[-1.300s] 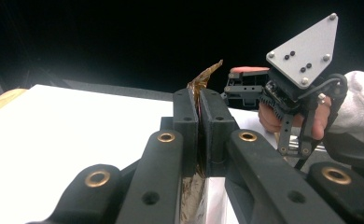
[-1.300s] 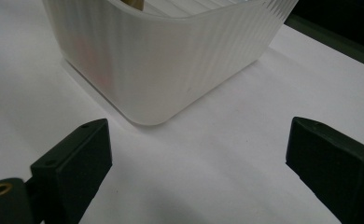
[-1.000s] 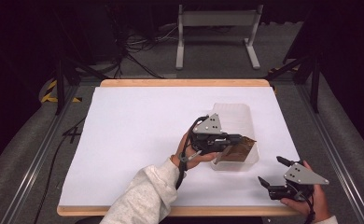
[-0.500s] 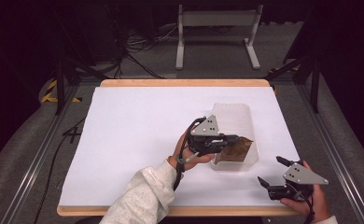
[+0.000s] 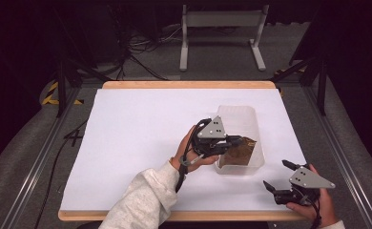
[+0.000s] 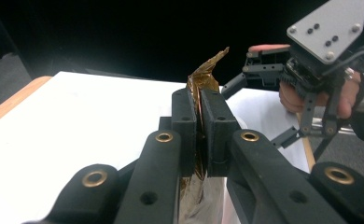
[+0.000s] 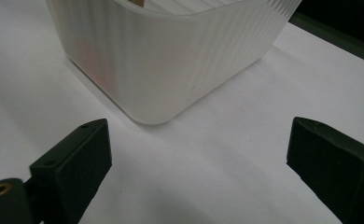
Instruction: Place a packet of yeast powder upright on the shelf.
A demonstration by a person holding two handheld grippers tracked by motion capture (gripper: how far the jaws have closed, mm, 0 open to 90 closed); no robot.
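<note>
A crinkled gold-brown foil wrapper [image 6: 206, 74] stands pinched between the pads of my left gripper [image 6: 199, 100], its top sticking up past the tips. In the high view the left gripper [image 5: 235, 142] reaches over the near end of a translucent ribbed plastic container [image 5: 236, 110], and the wrapper [image 5: 245, 151] hangs down into it. My right gripper [image 5: 274, 173] rests near the table's front right corner, jaws wide apart with nothing between them. In the right gripper view, that gripper [image 7: 203, 149] faces a rounded corner of the container [image 7: 171, 60], a short way off.
A white sheet [image 5: 141, 138] covers the wooden table [image 5: 189, 85]. A metal stand [image 5: 220, 28] and cables lie on the dark floor beyond the far edge. The person's white sleeve [image 5: 141, 200] comes in from the bottom.
</note>
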